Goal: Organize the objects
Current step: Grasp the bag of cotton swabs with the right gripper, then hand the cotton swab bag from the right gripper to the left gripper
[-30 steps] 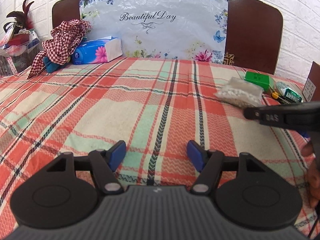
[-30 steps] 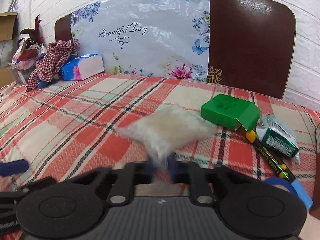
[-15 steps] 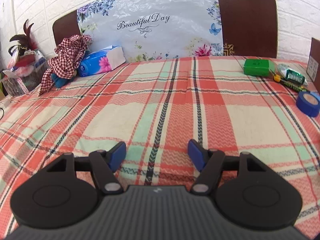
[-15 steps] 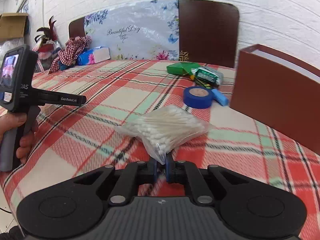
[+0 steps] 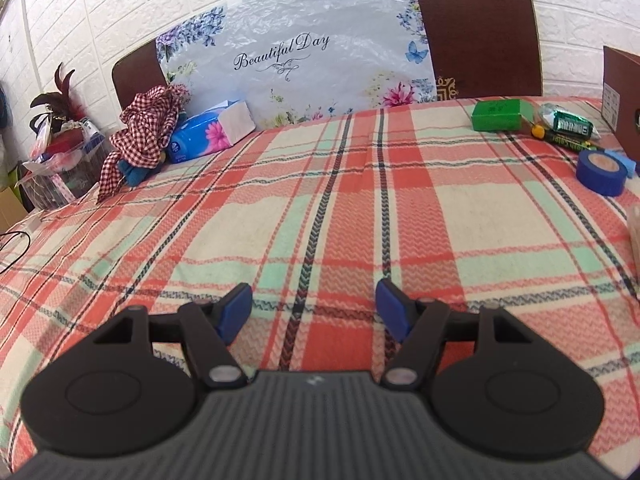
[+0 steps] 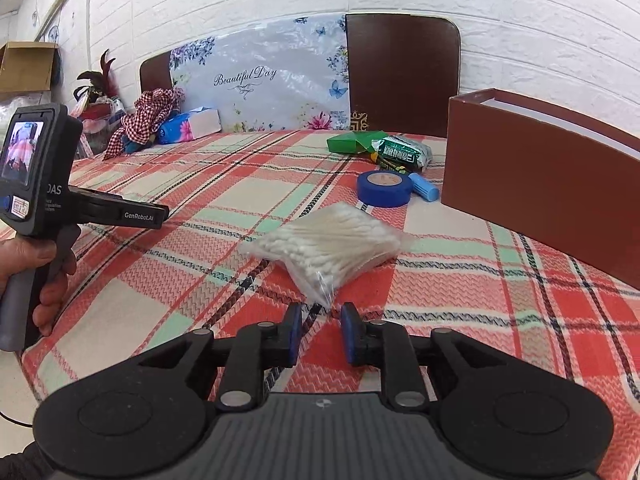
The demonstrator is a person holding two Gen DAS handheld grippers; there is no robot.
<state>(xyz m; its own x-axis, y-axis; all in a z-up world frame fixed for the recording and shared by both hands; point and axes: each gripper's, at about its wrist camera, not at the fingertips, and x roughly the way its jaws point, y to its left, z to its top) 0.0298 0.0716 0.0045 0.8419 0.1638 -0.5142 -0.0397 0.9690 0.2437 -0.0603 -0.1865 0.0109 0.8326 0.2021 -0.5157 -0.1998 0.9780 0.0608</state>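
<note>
From the left wrist view, the left gripper [image 5: 314, 312] is hanging over the near middle of the bed [image 5: 240, 240], above its checked blanket. Its blue fingers [image 5: 236, 312] are standing wide apart and holding nothing. Far off by the bed's right edge are lying a green box [image 5: 498, 114], a green packet [image 5: 570, 124] and a roll of blue tape [image 5: 602, 172].

From the right wrist view, the right gripper [image 6: 318, 334] is opening its jaws. A gap is showing, and the pads are not pressing on anything. The bag of cotton swabs [image 6: 328, 244] is lying on the blanket just in front of it, near the bed's front edge. The bag's loose corner is pointing at the gap but sitting just outside it. A brown box [image 6: 536, 196] is standing to the right of the bag, apart from it.

The bag looks very light and soft. Its clear plastic is probably slippery, and the sticks inside may slide around. A good place to grab is the flat empty corner, or the thin edge of the plastic. Squeezing the fat middle might bend the sticks.
</note>
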